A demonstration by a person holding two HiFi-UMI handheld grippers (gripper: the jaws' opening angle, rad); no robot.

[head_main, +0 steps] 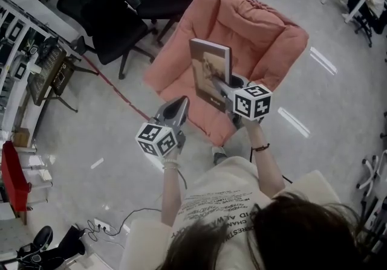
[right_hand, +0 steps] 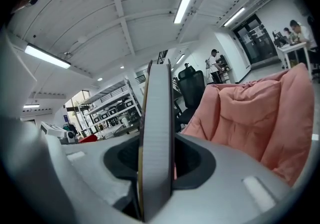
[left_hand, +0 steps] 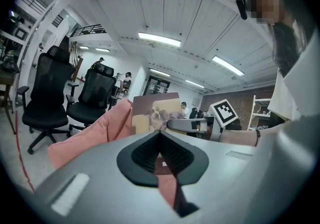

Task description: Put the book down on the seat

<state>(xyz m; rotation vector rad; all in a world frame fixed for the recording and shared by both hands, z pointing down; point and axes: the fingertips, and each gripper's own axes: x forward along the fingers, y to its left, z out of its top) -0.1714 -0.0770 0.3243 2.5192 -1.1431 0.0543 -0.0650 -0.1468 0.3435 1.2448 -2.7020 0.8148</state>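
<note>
just one book [head_main: 210, 72], one seat [head_main: 260, 27]

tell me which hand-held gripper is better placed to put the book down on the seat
Right. The right hand-held gripper is clamped on the book, holding it upright over the pink seat, so it likely only needs lowering. The left hand-held gripper is shut, empty, and off the book.

Quick tally: one book [head_main: 210, 69], one pink seat [head_main: 254, 27], two black office chairs [head_main: 100, 21] side by side. Two grippers, left gripper [head_main: 179, 104] and right gripper [head_main: 221, 88], one marker cube each, so two marker cubes [head_main: 158, 139] total. Also one power strip [head_main: 101, 225] down on the floor.
</note>
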